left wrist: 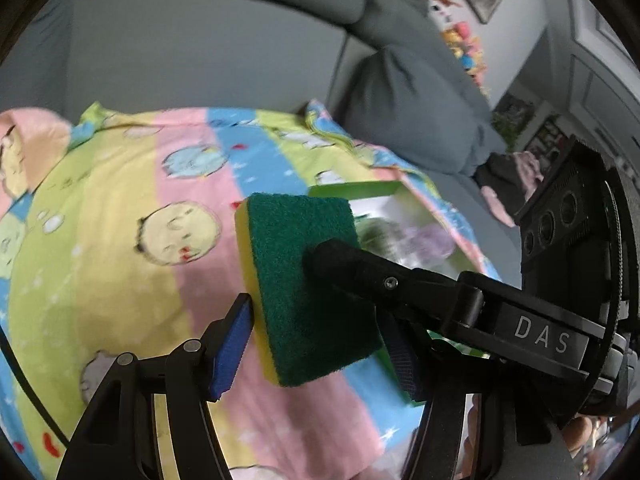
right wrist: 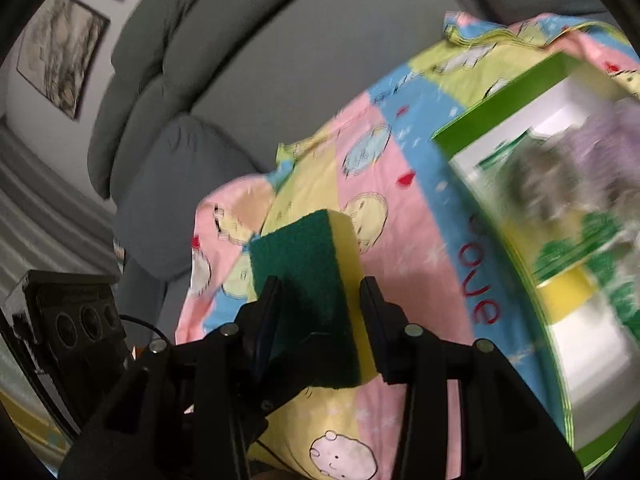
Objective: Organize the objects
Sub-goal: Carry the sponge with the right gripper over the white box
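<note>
A yellow sponge with a green scouring face point(left wrist: 308, 292) is held above a pastel cartoon blanket point(left wrist: 120, 208). In the left wrist view my left gripper point(left wrist: 316, 336) stands around the sponge with its jaws slightly apart from it, and a finger of the right gripper presses on the green face. In the right wrist view my right gripper point(right wrist: 320, 316) is shut on the sponge point(right wrist: 308, 280). A green box with white inside point(right wrist: 500, 92) lies on the blanket at right, holding blurred grey, purple, green and yellow items.
A grey sofa point(left wrist: 200, 48) with cushions lies behind the blanket. Framed pictures point(right wrist: 60, 48) hang on the wall. Colourful toys point(left wrist: 464, 48) sit far back. The green box also shows in the left wrist view point(left wrist: 356, 190).
</note>
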Demonstrator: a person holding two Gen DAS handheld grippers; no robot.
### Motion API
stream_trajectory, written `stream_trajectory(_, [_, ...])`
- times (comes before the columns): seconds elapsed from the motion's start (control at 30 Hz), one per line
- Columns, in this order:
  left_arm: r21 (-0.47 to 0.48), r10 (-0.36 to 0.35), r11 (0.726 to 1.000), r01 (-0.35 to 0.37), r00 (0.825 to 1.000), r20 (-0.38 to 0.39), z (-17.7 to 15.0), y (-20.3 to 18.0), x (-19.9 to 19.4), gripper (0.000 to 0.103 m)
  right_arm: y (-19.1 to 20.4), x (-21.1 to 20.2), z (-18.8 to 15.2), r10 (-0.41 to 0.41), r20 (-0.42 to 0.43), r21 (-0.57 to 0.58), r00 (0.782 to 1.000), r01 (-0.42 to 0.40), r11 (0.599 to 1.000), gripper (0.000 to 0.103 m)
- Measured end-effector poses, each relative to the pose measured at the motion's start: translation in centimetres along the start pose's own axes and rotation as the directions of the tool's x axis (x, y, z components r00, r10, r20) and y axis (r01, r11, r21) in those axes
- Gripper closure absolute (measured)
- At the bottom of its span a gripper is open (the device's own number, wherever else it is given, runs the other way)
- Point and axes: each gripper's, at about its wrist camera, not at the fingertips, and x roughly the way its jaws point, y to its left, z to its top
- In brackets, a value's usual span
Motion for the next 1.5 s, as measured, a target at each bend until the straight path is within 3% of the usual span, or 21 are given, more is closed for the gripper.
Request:
stream_trajectory(0.33, [0.148,-0.016,0.989,0.009,0.999,0.045,0.2,-6.2,1.0,0.04,-2.9,-5.1,0.7,0.017,0.128,0.021,0.992,-0.02,1.0,0.062])
stream_trajectory(0.6, [0.218,-0.05,0.975,0.046,0.999,0.014,0.5,-10.1,3.7,0.04,-6.4,-8.6,0.8,0.0,0.209,0.077,0.978,-0.016,0.997,0.062])
stream_trajectory(0.9, [0.26,-0.063,0.962,0.077,0.996,-0.065,0.5,-12.5,7.2,0.04,-10.2,-9.6,1.4,-0.062,0.206,0.17,0.976,0.027,0.985,0.062])
stream_trajectory(1.13, [0.228,-0.086,0.967,0.117,0.986,-0.143,-0.2,-12.5,9.9,0.04,-12.8,-8.9,1.2,-0.124,0.155,0.27,0.98,0.078,0.96,0.062])
stream_trajectory(1.5, [0.175,-0.106,0.974,0.142,0.973,-0.203,-1.1,-12.2,11.2,0.04,-14.5,-8.3,0.8,-0.18,0.107,0.319,0.978,0.138,0.938,0.063])
